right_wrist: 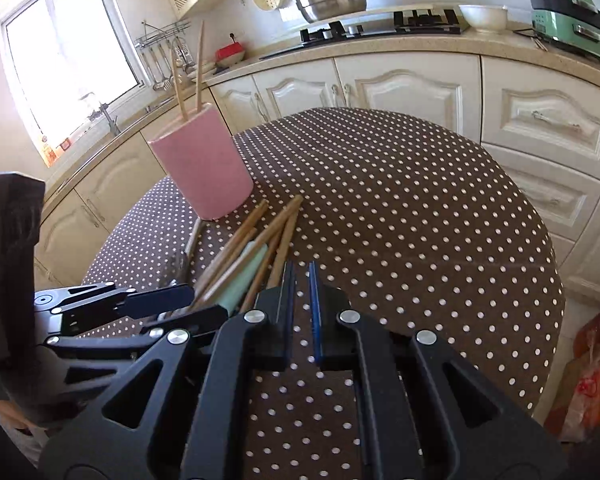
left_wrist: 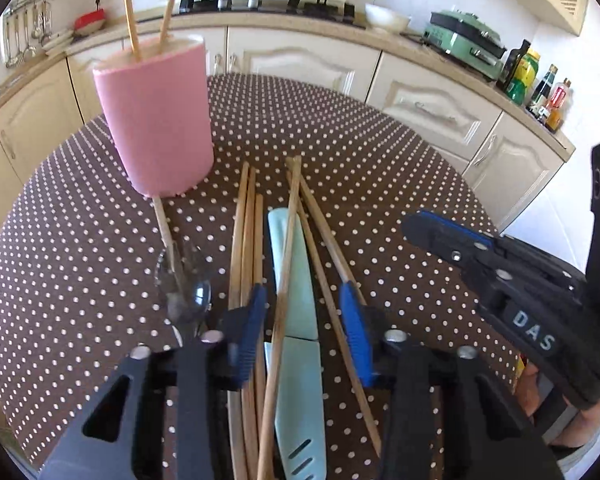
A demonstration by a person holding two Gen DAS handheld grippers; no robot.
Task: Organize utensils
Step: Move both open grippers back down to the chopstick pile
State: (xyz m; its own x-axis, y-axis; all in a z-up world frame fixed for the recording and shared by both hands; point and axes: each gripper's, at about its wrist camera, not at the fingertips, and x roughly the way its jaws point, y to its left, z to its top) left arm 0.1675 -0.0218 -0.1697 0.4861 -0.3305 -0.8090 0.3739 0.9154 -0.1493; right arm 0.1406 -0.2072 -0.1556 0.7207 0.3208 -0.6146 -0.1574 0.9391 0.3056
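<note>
One raised label, "DAS", on the right tongs (left_wrist: 420, 228).

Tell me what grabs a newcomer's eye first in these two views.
The pink utensil holder stands out first, upright on the polka-dot tablecloth with two chopsticks sticking out of its top. In front of it lies a loose bundle of wooden chopsticks crossing over a pale green knife, with the open left gripper poised right above them. The right gripper hovers beside the pile, nearly closed and holding nothing.
</note>
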